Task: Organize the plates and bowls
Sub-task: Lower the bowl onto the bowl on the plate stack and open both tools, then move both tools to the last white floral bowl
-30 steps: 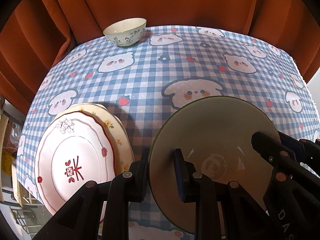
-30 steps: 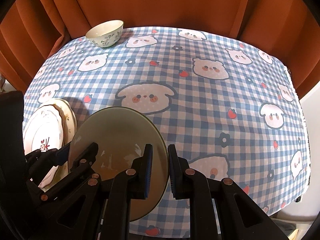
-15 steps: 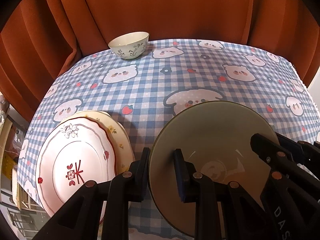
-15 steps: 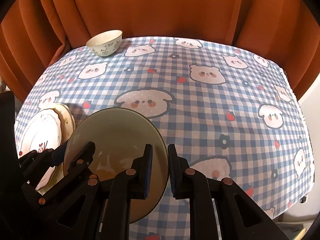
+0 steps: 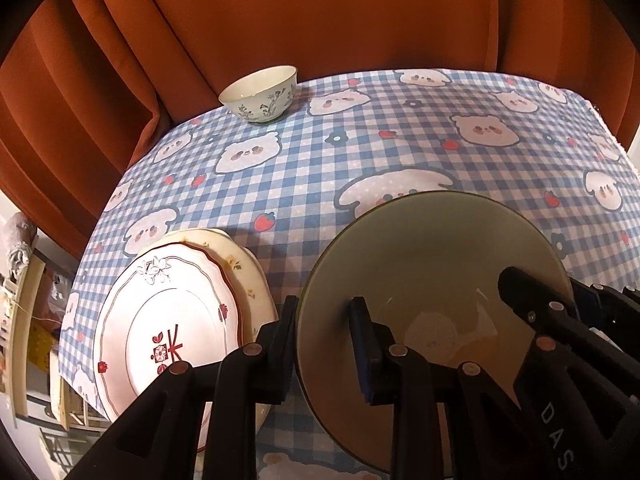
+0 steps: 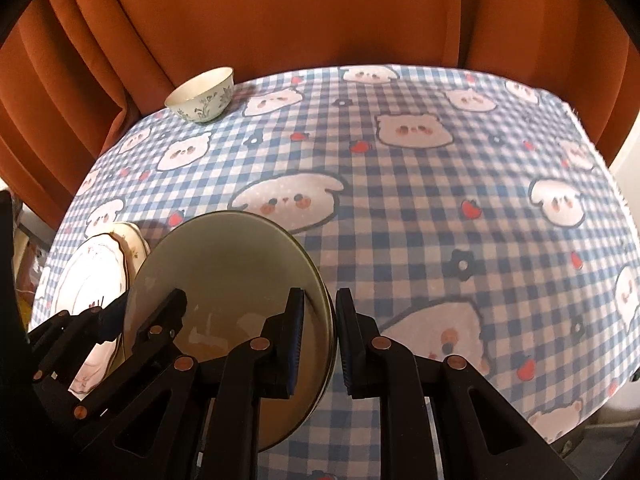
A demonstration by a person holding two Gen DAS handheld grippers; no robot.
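Both grippers hold one large olive-green bowl [image 5: 432,264] above the near part of the table. My left gripper [image 5: 324,344] is shut on its left rim. My right gripper [image 6: 320,336] is shut on its right rim; the bowl also shows in the right wrist view [image 6: 224,264]. Two stacked plates lie at the near left, a pink plate with red flowers [image 5: 168,332] on a cream plate [image 5: 244,268]. They also show in the right wrist view [image 6: 96,276]. A small white bowl with a floral print [image 5: 260,94] stands at the far left, also seen in the right wrist view [image 6: 202,96].
The table wears a blue checked cloth with bear and strawberry prints [image 6: 420,208]. An orange curtain [image 5: 320,16] hangs close behind the table. The table's right edge [image 6: 616,216] drops off beside a pale wall. A shelf [image 5: 24,320] stands off the left edge.
Both grippers have lifted the green bowl higher and drawn back a little. The table and the small bowl look farther away. The grip on the rim is unchanged.
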